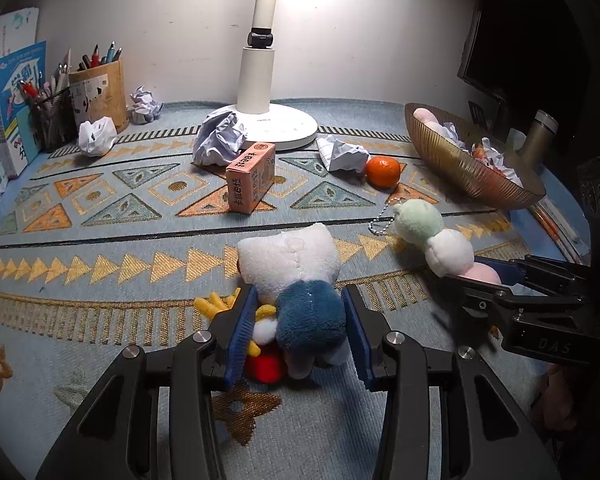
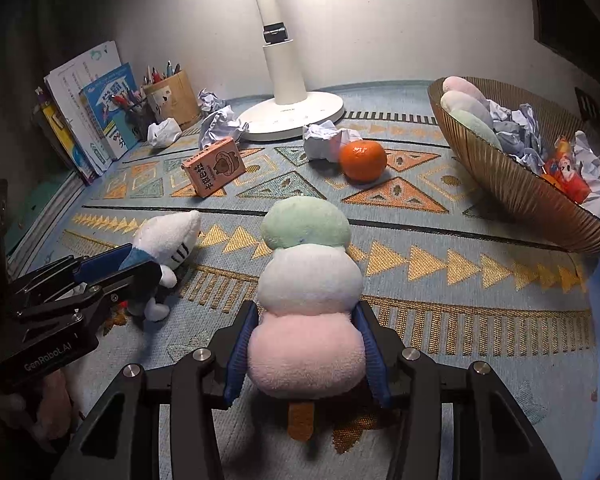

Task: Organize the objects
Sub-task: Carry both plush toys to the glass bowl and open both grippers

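A plush cat [image 1: 288,256] with a white head and blue body lies on the patterned mat, holding yellow fries and a red pouch. My left gripper [image 1: 300,300] is shut on its blue body, both blue pads pressed into the fabric. To its right lies a three-ball plush skewer [image 2: 308,280]: green, white and pink, with an orange stick end. My right gripper [image 2: 307,320] is shut on the pink ball. From the right wrist view the left gripper [image 2: 140,260] and the cat [image 2: 172,236] show at the left. In the left wrist view the right gripper [image 1: 476,274] grips the skewer [image 1: 440,240] at the right.
A ribbed amber bowl [image 2: 500,176] at the right holds another plush skewer, crumpled paper and wrappers. A mandarin [image 2: 362,160], an orange carton [image 2: 214,166], several paper balls and the lamp base [image 2: 292,114] stand further back. Pen holders [image 1: 96,92] and books [image 1: 8,92] line the left.
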Demonstrator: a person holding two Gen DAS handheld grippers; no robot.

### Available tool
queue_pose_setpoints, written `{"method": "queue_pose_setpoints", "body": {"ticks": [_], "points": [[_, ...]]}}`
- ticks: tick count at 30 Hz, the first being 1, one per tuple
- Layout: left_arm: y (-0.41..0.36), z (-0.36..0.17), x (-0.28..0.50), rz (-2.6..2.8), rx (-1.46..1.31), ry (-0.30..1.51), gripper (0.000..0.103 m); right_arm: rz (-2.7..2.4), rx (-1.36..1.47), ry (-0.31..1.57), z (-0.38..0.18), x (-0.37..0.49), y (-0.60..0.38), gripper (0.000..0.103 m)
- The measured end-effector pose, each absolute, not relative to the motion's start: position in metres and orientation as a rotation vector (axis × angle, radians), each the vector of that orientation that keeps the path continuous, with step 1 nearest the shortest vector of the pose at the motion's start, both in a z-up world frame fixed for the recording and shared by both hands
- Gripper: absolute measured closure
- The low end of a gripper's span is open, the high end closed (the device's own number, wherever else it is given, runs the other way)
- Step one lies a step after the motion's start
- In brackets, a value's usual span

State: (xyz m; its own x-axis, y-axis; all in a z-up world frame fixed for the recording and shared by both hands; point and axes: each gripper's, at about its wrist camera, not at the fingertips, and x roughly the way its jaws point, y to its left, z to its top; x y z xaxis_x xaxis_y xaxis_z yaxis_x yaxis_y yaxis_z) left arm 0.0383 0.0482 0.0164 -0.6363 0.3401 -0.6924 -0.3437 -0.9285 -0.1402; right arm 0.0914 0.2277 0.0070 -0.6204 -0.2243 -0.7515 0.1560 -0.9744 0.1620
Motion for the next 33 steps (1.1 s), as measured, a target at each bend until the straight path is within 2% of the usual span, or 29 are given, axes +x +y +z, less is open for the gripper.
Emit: {"method": "queue_pose_setpoints", "body": {"ticks": [5,11,16,22,25,27,28,33], "points": [[0.060,0.028,0.039,2.518,-1.052,0.004,0.063,-2.643,1.180,-0.161,0.019,0.099,0.235,0.055],[0.117,0.097,0.034,2.465,-0.817,0.031,0.063,-2.807,0.961,-0.185,0.088,0.113,0.280,0.055],[0.189,0.132,0.002,2.394,-0.716,0.042,0.063,-3.027,0.822,-0.322,0.139,0.105,0.352,0.055],[0.253,0.124,-0.044,2.303,-0.760,-0.028,0.063,-3.064,0.936,-0.538,0.141,0.069,0.423,0.054],[0.275,0.110,-0.063,2.275,-0.806,-0.040,0.058,-3.025,0.987,-0.585,0.132,0.052,0.440,0.052],[0.279,0.098,-0.074,2.269,-0.863,-0.063,0.047,-2.991,1.051,-0.585,0.123,0.040,0.446,0.032],[0.278,0.093,-0.078,2.262,-0.892,-0.082,0.039,-2.984,1.079,-0.585,0.118,0.038,0.448,0.032],[0.250,0.088,-0.066,2.259,-0.912,-0.161,0.037,-2.964,1.104,-0.601,0.106,0.052,0.452,0.032]]}}
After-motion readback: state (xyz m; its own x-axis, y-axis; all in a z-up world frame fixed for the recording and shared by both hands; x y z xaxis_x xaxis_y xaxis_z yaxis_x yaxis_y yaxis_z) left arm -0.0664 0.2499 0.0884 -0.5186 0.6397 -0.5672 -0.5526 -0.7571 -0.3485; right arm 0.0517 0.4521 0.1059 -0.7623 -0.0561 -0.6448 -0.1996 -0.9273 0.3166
